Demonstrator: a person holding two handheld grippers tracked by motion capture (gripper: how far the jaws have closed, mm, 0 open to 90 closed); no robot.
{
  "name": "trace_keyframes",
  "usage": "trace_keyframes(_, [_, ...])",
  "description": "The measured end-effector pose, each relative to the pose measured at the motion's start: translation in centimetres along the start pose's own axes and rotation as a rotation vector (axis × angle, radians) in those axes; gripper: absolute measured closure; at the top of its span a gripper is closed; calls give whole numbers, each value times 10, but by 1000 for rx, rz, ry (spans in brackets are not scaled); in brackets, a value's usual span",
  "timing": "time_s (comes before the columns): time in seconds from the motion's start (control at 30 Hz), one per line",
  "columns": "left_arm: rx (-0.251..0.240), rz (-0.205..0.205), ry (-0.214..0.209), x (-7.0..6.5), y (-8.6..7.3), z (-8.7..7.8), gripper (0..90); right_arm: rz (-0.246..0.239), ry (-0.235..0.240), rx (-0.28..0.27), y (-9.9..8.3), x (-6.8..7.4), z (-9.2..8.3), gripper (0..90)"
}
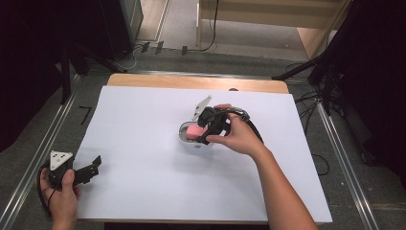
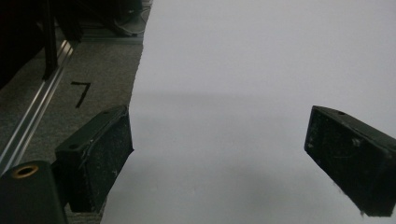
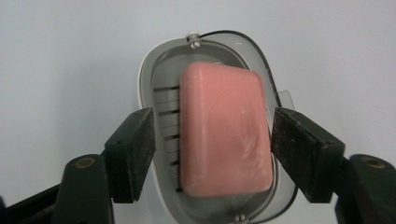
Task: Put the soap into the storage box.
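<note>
Right gripper (image 3: 212, 149): matte jaws slightly parted, flanking rounded pink soap (image 3: 224, 130) in slotted oval dish (image 3: 154, 79), not gripping. Left gripper (image 2: 219, 158): wide open, empty.

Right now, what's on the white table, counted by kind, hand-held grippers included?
Pink soap bar: 1
Soap dish: 1
Hand-held grippers: 2, the left hand-held gripper with jaws wide apart over bare table, and the right hand-held gripper with jaws either side of the soap, a gap showing at one side
Total: 4
</note>
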State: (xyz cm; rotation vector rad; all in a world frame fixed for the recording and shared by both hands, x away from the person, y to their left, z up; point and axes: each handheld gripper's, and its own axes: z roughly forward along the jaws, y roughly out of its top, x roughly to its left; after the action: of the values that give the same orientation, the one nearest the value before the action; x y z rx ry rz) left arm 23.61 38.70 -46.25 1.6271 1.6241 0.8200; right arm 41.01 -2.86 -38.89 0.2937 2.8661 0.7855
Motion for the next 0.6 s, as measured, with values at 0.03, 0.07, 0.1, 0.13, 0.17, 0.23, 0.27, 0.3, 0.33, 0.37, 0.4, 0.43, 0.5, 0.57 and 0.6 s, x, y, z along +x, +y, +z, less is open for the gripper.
trace_keyframes(0.03, [0,1,-1,0,0,0,82,18,-3,-18,-2,0,-3,316])
trace_keyframes(0.07, [-1,2,-1,0,0,0,82,18,-3,-18,-2,0,-3,316])
trace_keyframes(0.1, [1,4,-1,0,0,0,82,20,-9,-31,-4,-1,-5,316])
trace_keyframes(0.13, [1,4,-1,0,0,0,83,33,-16,-41,-5,-1,-8,315])
trace_keyframes(0.17, [1,5,0,0,0,0,82,37,-17,-46,-6,-2,-10,315])
trace_keyframes(0.23, [2,6,1,0,0,0,82,53,-28,-55,-10,-3,-15,311])
trace_keyframes(0.27, [3,6,3,0,0,0,82,69,-30,-62,-12,-3,-17,305])
trace_keyframes(0.3, [3,7,4,0,0,0,82,79,-32,-72,-14,-4,-20,305])
trace_keyframes(0.33, [3,8,4,0,0,0,82,99,-32,-83,-17,-4,-22,303])
trace_keyframes(0.37, [2,8,4,-1,0,0,82,118,-28,-88,-20,-5,-25,294])
trace_keyframes(0.4, [3,8,6,-1,0,0,82,141,-27,-95,-23,-6,-27,282])
trace_keyframes(0.43, [4,9,4,-1,0,0,82,158,-31,-103,-27,-6,-29,279])
trace_keyframes(0.5, [4,11,5,-1,0,0,82,193,-40,-114,-34,-8,-33,262])
trace_keyframes(0.57, [4,10,5,-1,0,0,82,239,-45,-120,-42,-9,-36,226])
trace_keyframes(0.6, [4,10,5,-1,0,0,82,264,-43,-121,-46,-9,-37,210])
